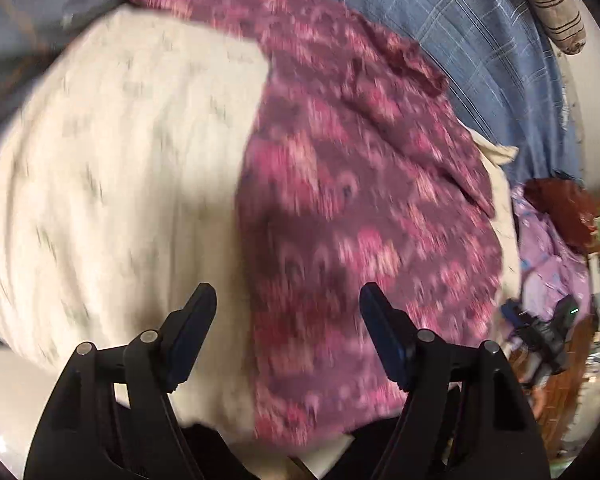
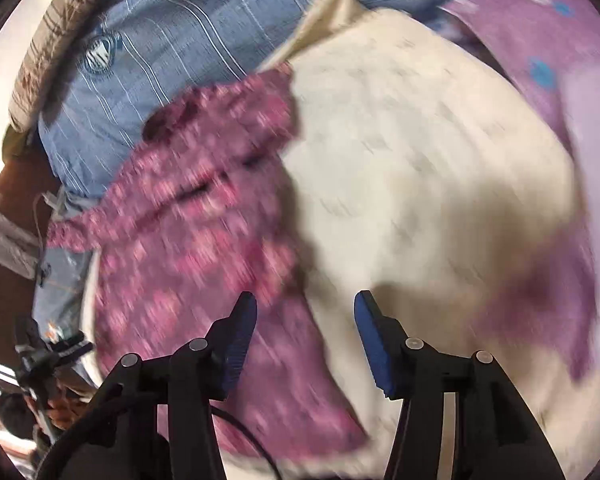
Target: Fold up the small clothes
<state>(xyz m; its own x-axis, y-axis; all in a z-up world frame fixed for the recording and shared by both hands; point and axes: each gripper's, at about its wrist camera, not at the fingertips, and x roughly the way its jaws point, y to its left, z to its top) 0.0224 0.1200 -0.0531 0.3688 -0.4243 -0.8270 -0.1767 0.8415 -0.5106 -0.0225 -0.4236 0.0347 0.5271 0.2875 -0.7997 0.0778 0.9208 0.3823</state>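
Both the left tongs [image 1: 287, 340] and right tongs [image 2: 305, 340] hang released and empty over the magenta patterned garment [image 1: 360, 220], which lies mid-frame on a cream cloth [image 1: 120, 160], seemingly spread for folding, though blur obscures details.

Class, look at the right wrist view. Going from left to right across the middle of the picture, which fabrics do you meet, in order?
Pink patterned garment → cream cloth → purple cloth with blue dots.
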